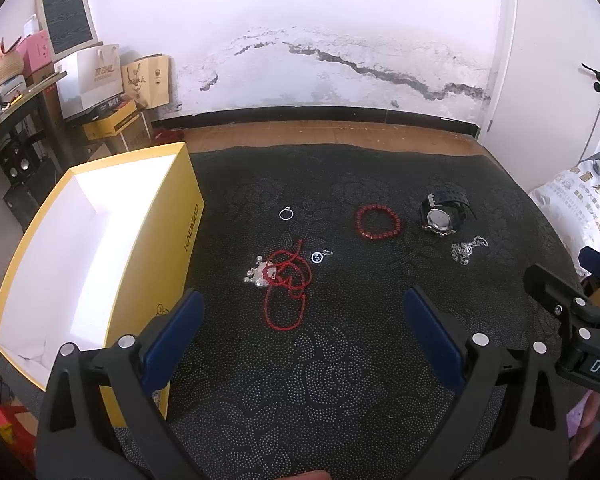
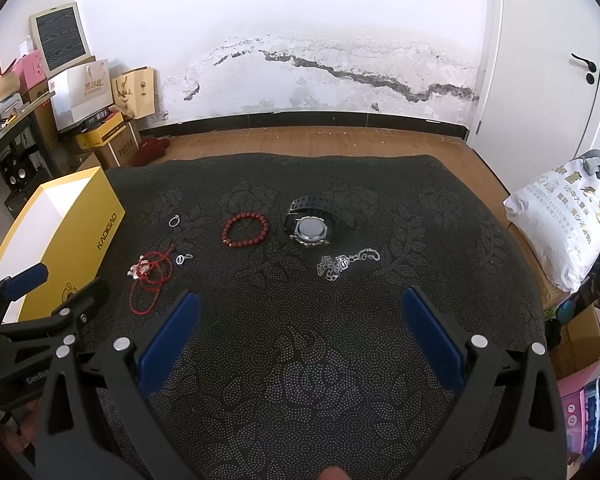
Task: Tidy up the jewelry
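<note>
Both grippers hang above a dark, dotted, rose-patterned cloth (image 1: 300, 380) with their blue-padded fingers spread wide and nothing between them. The left gripper (image 1: 300, 320) fills the bottom of its own view; the right gripper (image 2: 300, 320) does the same in the other view, and each shows at the lower edge of the other's frame.

At the left of the left wrist view stands an open yellow box (image 1: 172, 232) with a white inside, printed KADIGAO on its side; its right wall meets the cloth's left edge. The jewelry lies loose on the cloth, all of it outside the box:

- A red cord necklace (image 1: 288, 288) with a silver pendant (image 1: 258, 274) lies in a tangle in the centre of the frame, nearest the box and just ahead of the left gripper's fingers.
- A small silver ring charm (image 1: 318, 257) sits just right of the cord.
- A thin silver ring (image 1: 286, 213) lies further up the frame.
- A red bead bracelet (image 1: 378, 222) lies right of centre.
- A black-strapped watch (image 1: 440, 216) sits just right of the bracelet, face up.
- A silver chain (image 1: 468, 250), bunched up, lies below the watch; whether it carries a pendant is hard to tell.

In the right wrist view the chain (image 2: 346, 262) is the piece closest to the right gripper.
</note>
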Action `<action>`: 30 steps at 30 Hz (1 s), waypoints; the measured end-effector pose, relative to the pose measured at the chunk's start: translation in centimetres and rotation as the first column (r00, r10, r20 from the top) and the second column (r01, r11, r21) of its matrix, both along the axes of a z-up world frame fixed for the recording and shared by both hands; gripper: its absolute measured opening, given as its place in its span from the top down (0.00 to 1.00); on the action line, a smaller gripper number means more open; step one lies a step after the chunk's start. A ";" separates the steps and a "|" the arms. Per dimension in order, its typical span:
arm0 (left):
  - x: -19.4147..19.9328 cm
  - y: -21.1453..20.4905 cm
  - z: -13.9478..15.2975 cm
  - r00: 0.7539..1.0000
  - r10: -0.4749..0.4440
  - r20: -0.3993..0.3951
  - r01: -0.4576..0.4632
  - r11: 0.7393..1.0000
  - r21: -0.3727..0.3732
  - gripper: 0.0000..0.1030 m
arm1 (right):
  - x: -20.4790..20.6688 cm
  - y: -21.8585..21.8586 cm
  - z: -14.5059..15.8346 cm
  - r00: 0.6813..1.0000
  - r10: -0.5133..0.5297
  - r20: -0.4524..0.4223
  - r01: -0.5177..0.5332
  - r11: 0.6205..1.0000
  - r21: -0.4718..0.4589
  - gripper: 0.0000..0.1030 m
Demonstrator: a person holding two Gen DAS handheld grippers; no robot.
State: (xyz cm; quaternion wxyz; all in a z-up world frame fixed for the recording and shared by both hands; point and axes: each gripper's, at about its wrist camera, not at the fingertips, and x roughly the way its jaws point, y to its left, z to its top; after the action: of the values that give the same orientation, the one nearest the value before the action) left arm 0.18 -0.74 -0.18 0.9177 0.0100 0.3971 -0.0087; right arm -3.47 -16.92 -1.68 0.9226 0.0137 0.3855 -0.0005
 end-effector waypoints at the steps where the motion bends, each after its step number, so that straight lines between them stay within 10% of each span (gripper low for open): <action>1: 0.0 0.2 0.0 1.000 0.000 0.000 0.000 1.000 -0.001 0.06 | 0.0 0.0 0.0 1.000 -0.001 0.000 0.001 1.000 -0.001 0.05; 30: 0.3 0.0 -0.2 1.000 -0.003 -0.008 0.003 1.000 0.003 0.06 | 0.0 0.1 0.0 1.000 0.000 0.001 0.000 1.000 -0.002 0.05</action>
State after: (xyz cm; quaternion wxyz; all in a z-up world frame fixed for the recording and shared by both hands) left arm 0.44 -0.72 -0.38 0.9160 0.0120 0.4008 -0.0098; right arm -3.49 -16.84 -1.72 0.9227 0.0127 0.3852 -0.0007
